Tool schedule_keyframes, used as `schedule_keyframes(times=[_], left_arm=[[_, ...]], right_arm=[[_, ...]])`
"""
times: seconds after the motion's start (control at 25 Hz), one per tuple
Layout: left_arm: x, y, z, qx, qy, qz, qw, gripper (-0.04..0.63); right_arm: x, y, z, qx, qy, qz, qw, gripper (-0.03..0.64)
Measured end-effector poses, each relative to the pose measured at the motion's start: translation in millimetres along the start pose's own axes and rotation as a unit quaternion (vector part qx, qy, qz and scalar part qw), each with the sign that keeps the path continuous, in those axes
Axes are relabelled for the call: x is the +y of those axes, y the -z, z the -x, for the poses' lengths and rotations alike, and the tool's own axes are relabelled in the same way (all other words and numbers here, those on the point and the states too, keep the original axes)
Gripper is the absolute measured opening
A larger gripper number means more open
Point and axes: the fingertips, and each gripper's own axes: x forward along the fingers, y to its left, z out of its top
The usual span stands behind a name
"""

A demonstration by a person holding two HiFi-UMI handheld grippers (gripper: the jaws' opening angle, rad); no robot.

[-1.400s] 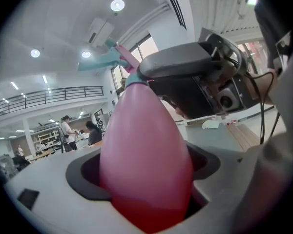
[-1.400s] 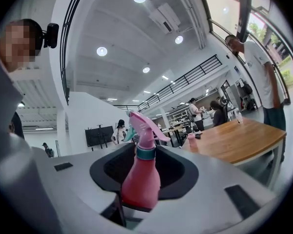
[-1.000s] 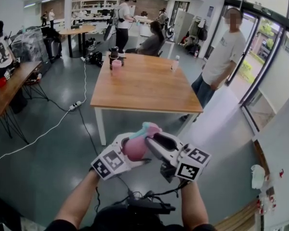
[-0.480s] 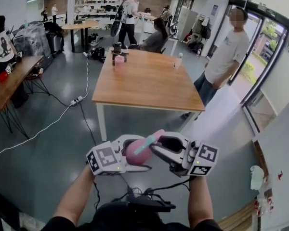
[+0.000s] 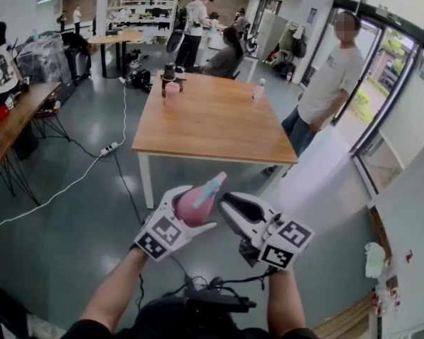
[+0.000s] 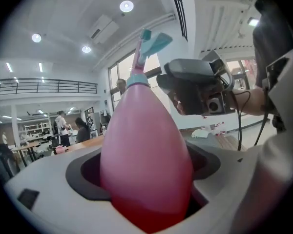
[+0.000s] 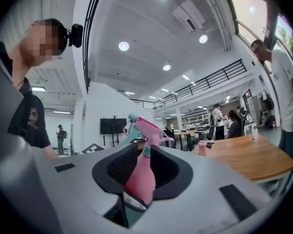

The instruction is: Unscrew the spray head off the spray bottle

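Observation:
A pink teardrop spray bottle [image 5: 193,205] is held low in front of me, with my left gripper [image 5: 188,215] shut on its body [image 6: 146,155]. Its pink and teal spray head [image 5: 212,184] sits on the neck and points up and to the right [image 6: 151,42]. My right gripper [image 5: 230,211] stands just right of the bottle, apart from it [image 6: 195,87]. Its jaws have just been closing. In the right gripper view the spray head [image 7: 146,128] shows ahead in the gap of the right gripper [image 7: 144,179], with the pads not touching it.
A wooden table [image 5: 219,129] stands ahead, with a pink cup [image 5: 171,90] and a small clear bottle [image 5: 257,90] at its far side. A person [image 5: 328,76] stands at its right. Cables [image 5: 92,168] run over the grey floor; a desk [image 5: 14,129] is at the left.
The right gripper, close against the spray head in both earlier frames, now sits apart to its right. The left gripper has tipped the bottle more upright.

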Motion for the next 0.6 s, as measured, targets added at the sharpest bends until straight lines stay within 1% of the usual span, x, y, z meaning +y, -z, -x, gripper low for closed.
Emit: schedule_keyframes(times=[0.04,0.08,0.24,0.32,0.4,0.44,0.48,0.6], left_arm=[[0.2,1.8,-0.4,0.004,-0.006,-0.002,1.0000,0.449],[0.8,2.9,-1.0,0.006,-0.015,-0.004,0.9999,0.449],[8.1,4.4,-5.1,0.014,-0.059,-0.015,0.9980,0.449],[12.9,6.0,-5.4,0.021,-0.080,-0.012,0.9965,0.449],[15.9,6.8,-4.0,0.023,-0.090,-0.004,0.9957,0.449],[17.1,7.5,-3.1,0.024,-0.093,-0.003,0.9954,0.449],[18.3,8.6,-2.5,0.027,-0.097,-0.004,0.9950,0.449],[21.2,14.5,-4.4,0.035,-0.108,-0.009,0.9935,0.449]], right_arm=[[-0.6,1.6,-2.7,0.006,0.010,-0.001,1.000,0.069],[-1.1,2.5,-4.4,0.008,0.018,-0.007,1.000,0.064],[-5.1,-0.6,-4.2,-0.012,0.058,-0.052,0.997,0.066],[-4.3,-4.0,-3.6,-0.025,0.070,-0.071,0.995,0.066],[2.0,-10.4,-2.5,-0.040,0.064,-0.092,0.993,0.069],[6.2,-13.5,-2.6,-0.045,0.058,-0.099,0.992,0.089],[10.4,-15.9,-3.4,-0.045,0.054,-0.099,0.993,0.126],[26.8,-19.3,-8.3,-0.034,0.033,-0.065,0.997,0.124]])
